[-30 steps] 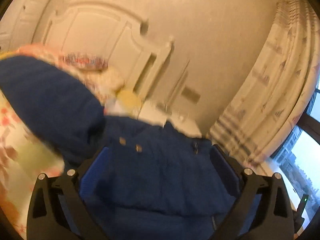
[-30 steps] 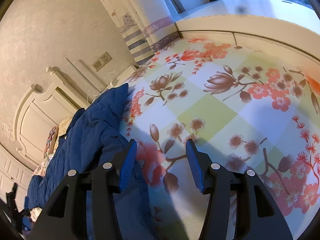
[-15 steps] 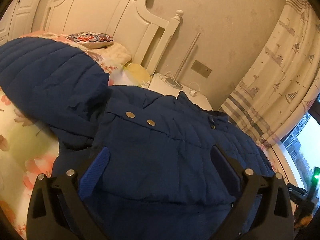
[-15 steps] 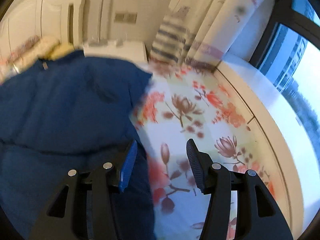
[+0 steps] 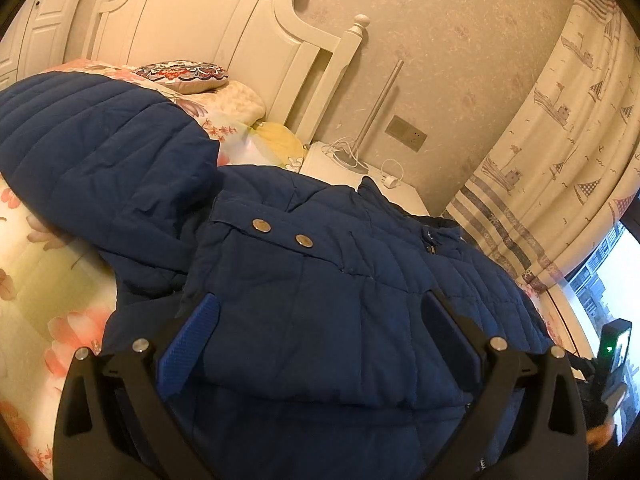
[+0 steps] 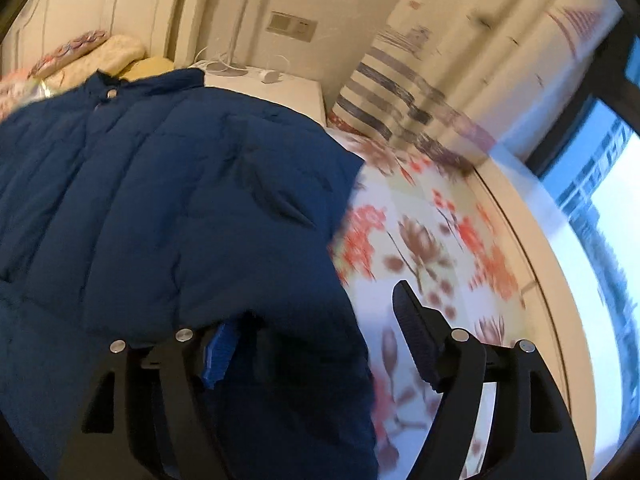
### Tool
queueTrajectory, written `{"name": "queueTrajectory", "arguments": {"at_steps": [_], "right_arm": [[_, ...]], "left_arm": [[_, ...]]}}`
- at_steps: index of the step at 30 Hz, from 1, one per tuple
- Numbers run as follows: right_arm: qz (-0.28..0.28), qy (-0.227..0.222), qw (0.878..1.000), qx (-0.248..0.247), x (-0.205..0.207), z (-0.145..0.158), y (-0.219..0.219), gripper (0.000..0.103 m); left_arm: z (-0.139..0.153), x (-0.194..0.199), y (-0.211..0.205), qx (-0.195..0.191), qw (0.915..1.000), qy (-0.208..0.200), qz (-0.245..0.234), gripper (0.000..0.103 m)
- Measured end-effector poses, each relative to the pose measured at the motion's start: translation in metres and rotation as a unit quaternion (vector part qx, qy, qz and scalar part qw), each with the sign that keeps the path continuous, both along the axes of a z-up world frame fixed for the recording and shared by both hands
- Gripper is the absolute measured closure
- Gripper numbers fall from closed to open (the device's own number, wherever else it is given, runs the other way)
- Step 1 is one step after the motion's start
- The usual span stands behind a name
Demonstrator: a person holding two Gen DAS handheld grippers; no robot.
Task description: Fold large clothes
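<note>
At the left edge of the bed (image 5: 36,268), spread with a floral sheet, a quilted sleeve (image 5: 96,152) of the blue padded jacket (image 5: 320,300) lies stretched toward the headboard (image 5: 224,28), reaching close to a patterned cushion (image 5: 182,74) that leans at the head of the bed. The jacket's body covers the middle of the bed, collar end toward the headboard, with two metal snaps (image 5: 282,234) showing on a flap across its front and a doubled edge of fabric lying across its near part. The left gripper (image 5: 320,344) hangs over that near part with its blue-padded fingers (image 5: 188,344) spread wide apart and nothing pinched between them; the cloth lies beneath and between them. Beyond the jacket's collar a white nightstand (image 5: 340,164) stands beside the bed's head corner, carrying coiled white cables, and a wall socket (image 5: 406,133) sits above it. A ship-print curtain (image 5: 560,152) hangs further right. In the right wrist view, which is motion-blurred, the right gripper (image 6: 316,340) stands open at the jacket's right edge (image 6: 344,280): its left finger is partly hidden by the blue fabric, its right finger (image 6: 412,344) over the bare floral sheet (image 6: 432,240). A window (image 6: 600,200) runs along the bed's right edge.
</note>
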State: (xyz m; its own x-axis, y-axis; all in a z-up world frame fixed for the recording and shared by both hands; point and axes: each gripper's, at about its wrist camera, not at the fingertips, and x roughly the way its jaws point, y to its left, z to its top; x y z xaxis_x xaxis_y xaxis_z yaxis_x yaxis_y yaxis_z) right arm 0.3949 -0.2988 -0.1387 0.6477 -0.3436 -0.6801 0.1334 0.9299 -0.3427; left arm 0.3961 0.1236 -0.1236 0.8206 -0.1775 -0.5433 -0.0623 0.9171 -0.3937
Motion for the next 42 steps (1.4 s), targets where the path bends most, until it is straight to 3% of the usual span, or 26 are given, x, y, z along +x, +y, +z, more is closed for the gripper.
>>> {"name": "queueTrajectory", "arguments": {"at_steps": [3,6,11,15,16,18,20,22,25,28,29,30,33,37,39,42], "right_arm": [[-0.057,-0.029,0.993,0.1,-0.007,0.005,-0.037,0.03],[-0.07,-0.027,0.982,0.173,-0.009,0.002,-0.055,0.03],[-0.054,0.014,0.978,0.2,-0.007,-0.001,-0.057,0.027],[-0.09,-0.013,0.96,0.266,-0.044,0.015,-0.077,0.021],[-0.087,-0.023,0.957,0.277,-0.051,0.02,-0.077,0.021],[-0.066,-0.084,0.962,0.251,-0.068,0.045,-0.066,0.022],[-0.012,-0.124,0.969,0.213,-0.067,0.066,-0.044,0.037],[0.042,-0.132,0.976,0.168,-0.051,0.078,-0.013,0.041],[0.091,-0.087,0.975,0.184,-0.012,0.066,0.01,0.047],[0.099,0.015,0.975,0.196,0.024,0.019,0.019,0.047],[0.102,0.037,0.975,0.193,0.03,0.005,0.017,0.047],[0.108,0.029,0.974,0.197,0.027,0.003,0.015,0.047],[0.091,0.042,0.972,0.212,0.029,0.018,0.01,0.048],[0.11,-0.032,0.968,0.222,0.046,0.059,0.01,0.047],[0.092,-0.04,0.976,0.191,0.08,0.061,0.009,0.047],[0.047,0.026,0.98,0.192,0.128,0.024,-0.003,0.047]], "left_arm": [[-0.001,0.0,0.0,-0.005,1.0,0.001,-0.005,0.003],[-0.003,0.003,-0.003,-0.003,0.9999,0.012,-0.01,0.003],[-0.004,0.004,-0.005,-0.002,0.9998,0.016,-0.009,0.003],[0.001,-0.002,-0.004,-0.006,0.9999,-0.003,-0.011,0.003],[0.007,-0.008,-0.005,-0.006,0.9995,-0.028,-0.015,0.003],[0.022,-0.025,-0.007,0.006,0.9956,-0.093,-0.004,0.003],[0.029,-0.036,-0.011,0.022,0.9907,-0.134,0.003,0.003],[0.024,-0.027,-0.017,0.03,0.9938,-0.106,-0.013,0.003],[0.008,-0.003,-0.016,0.008,0.9992,-0.026,-0.029,0.003],[-0.007,0.01,-0.006,-0.019,0.9993,0.026,-0.018,0.003],[-0.007,0.011,-0.004,-0.025,0.9992,0.025,-0.018,0.003],[-0.007,0.01,-0.005,-0.022,0.9993,0.024,-0.017,0.003],[-0.009,0.013,-0.013,0.007,0.9992,0.036,-0.015,0.002],[-0.01,0.016,-0.014,0.014,0.999,0.04,-0.015,0.002],[-0.01,0.014,-0.011,0.008,0.9991,0.038,-0.015,0.002],[-0.01,0.012,-0.008,-0.003,0.9993,0.033,-0.016,0.002]]}}
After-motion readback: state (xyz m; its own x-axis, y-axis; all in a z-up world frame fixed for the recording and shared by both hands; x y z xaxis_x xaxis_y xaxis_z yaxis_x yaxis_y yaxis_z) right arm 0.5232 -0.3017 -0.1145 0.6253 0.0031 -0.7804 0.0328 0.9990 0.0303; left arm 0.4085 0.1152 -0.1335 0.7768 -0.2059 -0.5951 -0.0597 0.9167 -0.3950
